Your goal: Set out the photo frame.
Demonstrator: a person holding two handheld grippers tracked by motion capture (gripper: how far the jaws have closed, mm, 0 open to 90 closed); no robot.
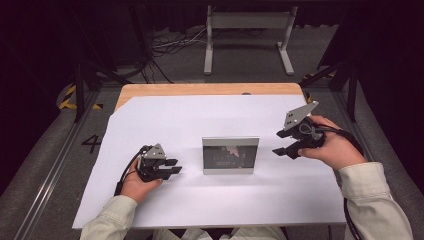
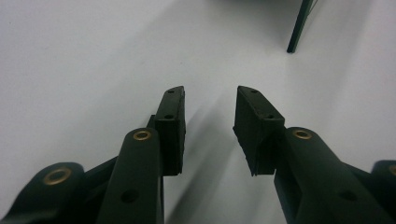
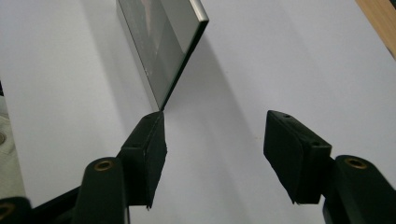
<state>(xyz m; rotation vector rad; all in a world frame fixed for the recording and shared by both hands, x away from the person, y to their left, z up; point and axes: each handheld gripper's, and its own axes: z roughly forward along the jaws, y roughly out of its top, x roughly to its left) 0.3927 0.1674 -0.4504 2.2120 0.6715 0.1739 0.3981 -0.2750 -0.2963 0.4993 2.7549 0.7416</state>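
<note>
The picture frame (image 1: 230,155) stands upright mid-sheet on the white paper (image 1: 165,117). We bring the right gripper (image 1: 284,143) close to its right edge, jaws spread wide and empty; we judge this the approach. The left gripper (image 1: 173,166) waits nearer, at the left, parted and empty. Next we must line the jaws around the frame's edge.

One picture frame (image 1: 230,155) stands upright on one white sheet (image 1: 165,117) that covers most of the one wooden desk (image 1: 150,90). Two grippers are in the high view, a left gripper (image 1: 172,166) and a right gripper (image 1: 281,143), each with two black jaws standing apart with nothing between them, and each held by one hand, so two hands in pale sleeves. Beyond the desk stands one grey metal stand (image 1: 248,22) with two feet on the floor.
</note>
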